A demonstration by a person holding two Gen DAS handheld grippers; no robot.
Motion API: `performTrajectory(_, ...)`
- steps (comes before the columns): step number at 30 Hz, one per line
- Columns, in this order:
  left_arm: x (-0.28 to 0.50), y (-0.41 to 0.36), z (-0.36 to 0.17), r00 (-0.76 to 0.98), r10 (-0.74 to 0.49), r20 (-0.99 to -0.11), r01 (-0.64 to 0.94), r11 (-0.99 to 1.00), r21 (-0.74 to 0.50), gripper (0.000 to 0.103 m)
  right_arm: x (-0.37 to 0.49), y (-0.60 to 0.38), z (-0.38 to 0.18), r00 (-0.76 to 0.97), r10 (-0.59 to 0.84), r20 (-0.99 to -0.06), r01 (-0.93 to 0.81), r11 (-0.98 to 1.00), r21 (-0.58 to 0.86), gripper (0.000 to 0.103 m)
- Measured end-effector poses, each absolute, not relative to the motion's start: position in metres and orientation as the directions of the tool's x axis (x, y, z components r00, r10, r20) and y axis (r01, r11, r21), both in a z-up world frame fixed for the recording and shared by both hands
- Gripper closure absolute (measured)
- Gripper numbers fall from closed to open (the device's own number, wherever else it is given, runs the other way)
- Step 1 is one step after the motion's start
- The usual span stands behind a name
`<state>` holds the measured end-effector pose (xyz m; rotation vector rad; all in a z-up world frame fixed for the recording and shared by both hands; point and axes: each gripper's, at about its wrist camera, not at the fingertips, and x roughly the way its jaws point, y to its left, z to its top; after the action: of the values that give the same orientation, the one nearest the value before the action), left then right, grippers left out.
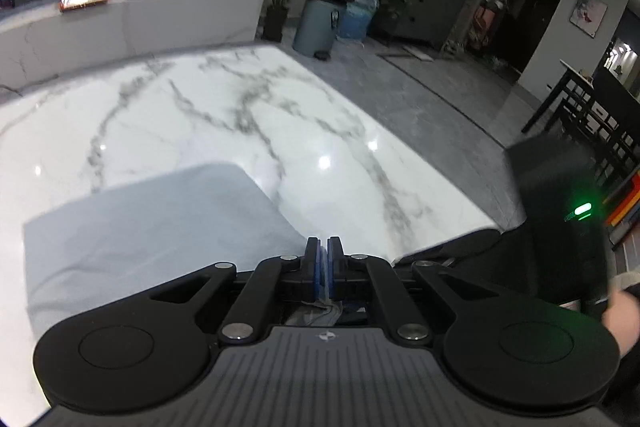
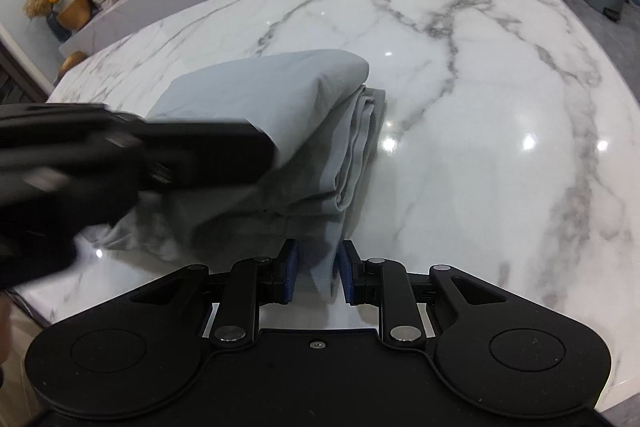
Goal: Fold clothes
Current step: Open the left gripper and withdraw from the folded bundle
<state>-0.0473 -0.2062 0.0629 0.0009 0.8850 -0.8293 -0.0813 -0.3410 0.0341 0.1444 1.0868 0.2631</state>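
Left gripper (image 1: 323,259) pinched shut on a bit of the grey garment (image 2: 280,131) at its near edge, right gripper (image 2: 316,277) parted with a fabric fold between its pads (image 2: 289,277), garment lying folded on the marble table (image 2: 480,107).

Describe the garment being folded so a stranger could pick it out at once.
Start at the white marble table with grey veins that fills both views. Near its front edge lies the pale grey-blue garment, folded into a thick stack with layered edges along its right side. It is the only cloth on the table, and the right gripper is open around its near edge.
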Motion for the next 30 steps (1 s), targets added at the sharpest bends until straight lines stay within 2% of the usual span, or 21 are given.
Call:
performTrajectory(4, -0.053, -0.214, 0.049, 0.305, -0.659, -0.687, 0.647, 0.673, -0.359, 0.099, -0.091, -0.352, 0.038, 0.445, 0.168, -0.879, -0.1, 0.985, 0.138, 0.082)
performTrajectory(6, -0.057, -0.216, 0.045, 0.294, -0.655, -0.696, 0.649, 0.671, -0.359, 0.086, -0.093, -0.365, 0.04, 0.459, 0.098, -0.883, -0.035, 0.995, 0.092, 0.082)
performTrajectory(9, -0.062, -0.212, 0.049, 0.287, -0.672, -0.682, 0.659, 0.655, -0.368, 0.069, -0.095, -0.377, 0.046, 0.497, 0.064, -0.865, 0.024, 0.996, 0.088, 0.082)
performTrajectory(10, -0.068, -0.208, 0.055, 0.299, -0.68, -0.67, 0.669, 0.65, -0.361, 0.059, -0.096, -0.378, 0.048, 0.515, 0.055, -0.855, 0.035, 0.996, 0.085, 0.082)
performTrajectory(11, -0.073, -0.203, 0.061, 0.314, -0.682, -0.661, 0.675, 0.65, -0.35, 0.055, -0.096, -0.377, 0.051, 0.534, 0.052, -0.844, 0.034, 0.996, 0.083, 0.082)
performTrajectory(16, -0.088, -0.166, 0.079, 0.427, -0.63, -0.648, 0.65, 0.712, -0.264, 0.056, -0.101, -0.358, 0.067, 0.64, 0.103, -0.761, -0.056, 0.995, 0.088, 0.082)
performTrajectory(20, -0.094, -0.129, 0.08, 0.544, -0.513, -0.664, 0.577, 0.803, -0.148, 0.064, -0.101, -0.344, 0.076, 0.704, 0.14, -0.697, -0.096, 0.99, 0.103, 0.082)
performTrajectory(26, -0.097, -0.093, 0.069, 0.589, -0.43, -0.685, 0.509, 0.855, -0.099, 0.064, -0.086, -0.305, 0.076, 0.736, 0.188, -0.65, -0.203, 0.978, 0.053, 0.081)
performTrajectory(30, -0.097, -0.084, 0.057, 0.585, -0.42, -0.694, 0.508, 0.857, -0.09, 0.064, -0.084, -0.281, 0.064, 0.726, 0.162, -0.668, -0.241, 0.97, -0.028, 0.07)
